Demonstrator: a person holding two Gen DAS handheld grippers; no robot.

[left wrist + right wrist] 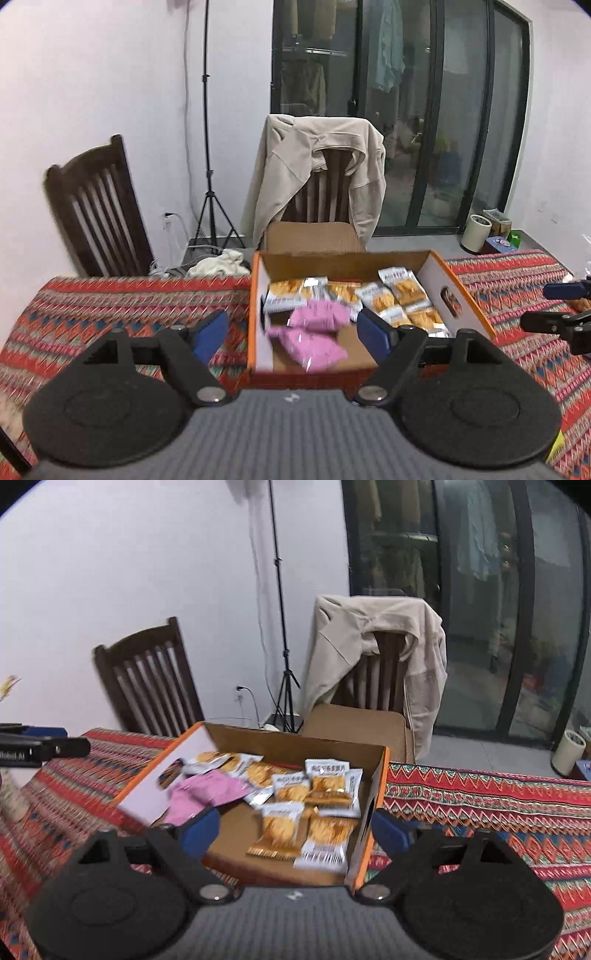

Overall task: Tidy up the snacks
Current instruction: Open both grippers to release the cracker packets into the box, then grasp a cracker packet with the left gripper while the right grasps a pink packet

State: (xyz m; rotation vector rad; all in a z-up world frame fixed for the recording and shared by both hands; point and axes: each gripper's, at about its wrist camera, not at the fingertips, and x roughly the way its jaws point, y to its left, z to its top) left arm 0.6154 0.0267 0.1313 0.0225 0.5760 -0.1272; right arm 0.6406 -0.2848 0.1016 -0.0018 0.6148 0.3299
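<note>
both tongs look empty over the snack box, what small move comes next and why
Probably draw the left tongs back from the box toward the table to fetch another snack. They stand open and hold nothing, two pink packets already lie inside beside the orange cracker packets, and the right tongs are open and empty too. No loose snack shows clearly in either view.

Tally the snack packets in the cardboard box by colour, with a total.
Inside the open orange-edged cardboard box:
Pink plastic packets: 2
Orange-and-white cracker packets: about 9; some overlap, so this count is approximate
Total: about 11
</note>
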